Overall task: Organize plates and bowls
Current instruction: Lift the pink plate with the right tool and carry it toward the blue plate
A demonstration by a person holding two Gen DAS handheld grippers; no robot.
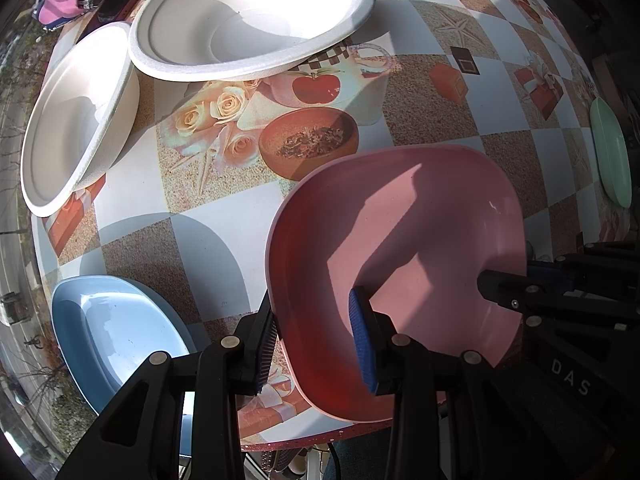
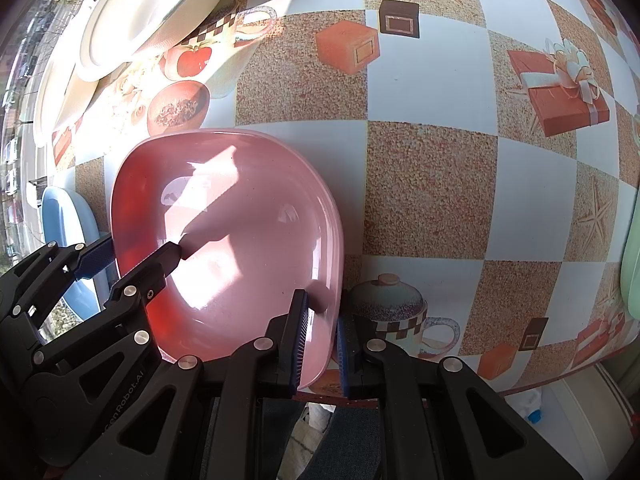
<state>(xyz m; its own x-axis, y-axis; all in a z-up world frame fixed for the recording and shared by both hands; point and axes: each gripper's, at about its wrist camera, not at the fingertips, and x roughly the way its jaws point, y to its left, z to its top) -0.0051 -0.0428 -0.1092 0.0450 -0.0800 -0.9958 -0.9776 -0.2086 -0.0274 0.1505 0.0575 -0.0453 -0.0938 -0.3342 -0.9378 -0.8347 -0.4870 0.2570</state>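
Sorting barely begun: glossy pink squarish plastic bowl (image 1: 400,264) near table's front edge, left gripper (image 1: 320,344) clamped on its left rim, right gripper (image 2: 322,344) on right rim. Blue bowl (image 1: 108,332), white foam plates (image 1: 248,20), mint dish (image 1: 610,152) scattered, unstacked.

A pink bowl (image 1: 400,248) is set upright at the worktop's near edge; a blue bowl (image 1: 108,332), white plates (image 1: 240,20) and a green dish (image 1: 610,152) are spread around it.

Glossy plastic pink bowl (image 1: 400,264) and blue bowl (image 1: 108,328); matt, foam-like white plates (image 1: 248,28); smooth printed tablecloth (image 2: 432,168).
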